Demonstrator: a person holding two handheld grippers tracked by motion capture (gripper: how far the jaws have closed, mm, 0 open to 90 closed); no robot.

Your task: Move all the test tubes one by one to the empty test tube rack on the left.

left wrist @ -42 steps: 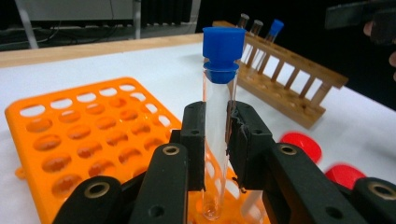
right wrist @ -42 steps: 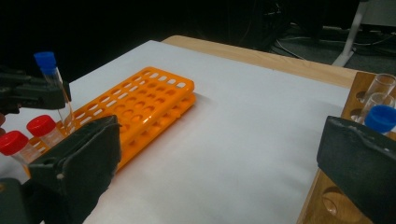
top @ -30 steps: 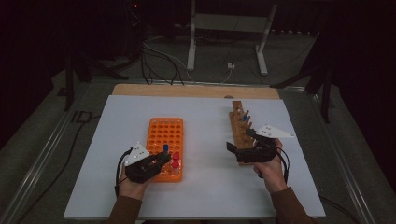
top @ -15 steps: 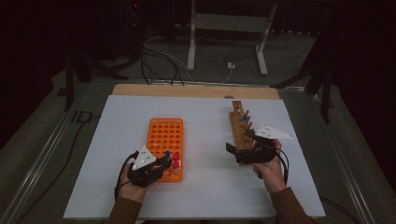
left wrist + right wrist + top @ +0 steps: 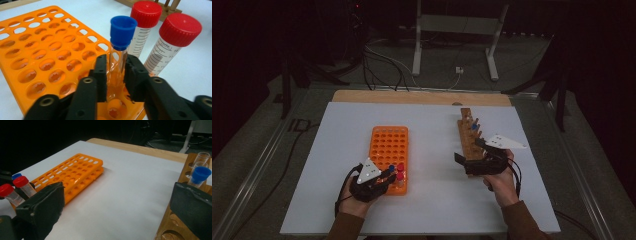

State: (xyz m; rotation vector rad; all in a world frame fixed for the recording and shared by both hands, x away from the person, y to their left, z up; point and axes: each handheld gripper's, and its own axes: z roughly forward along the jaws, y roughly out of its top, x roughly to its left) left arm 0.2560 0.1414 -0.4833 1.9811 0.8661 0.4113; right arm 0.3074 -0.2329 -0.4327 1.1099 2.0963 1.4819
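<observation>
1. At the near left of the white surface [image 5: 432, 210] we hold the left tongs [image 5: 116, 72] level at the near end of the orange tube rack [image 5: 388, 150], which lies lengthwise left of the middle.
2. Between those tongs stands the blue-capped tube [image 5: 121, 47], upright in a hole at the rack's near end. The pads have just been easing apart and now stand slightly off the glass on either side, so the hole carries the tube, not us; we judge it has just been seated.
3. Just beside it, in the same near end, stand two red-capped tubes [image 5: 160, 40], graduated and upright. Grouping them there keeps the remaining holes free.
4. Most of the rack's holes are bare, towards the far edge.
5. Right of the middle the wooden tube stand [image 5: 469, 137] runs towards the far edge, carrying another blue-capped tube [image 5: 198, 176] and clear uncapped ones [image 5: 201, 158].
6. We hold the right tongs [image 5: 472, 162] at the stand's near end, pads wide apart and clamped on nothing, likely placed to reach the next tube while the left lets go.
</observation>
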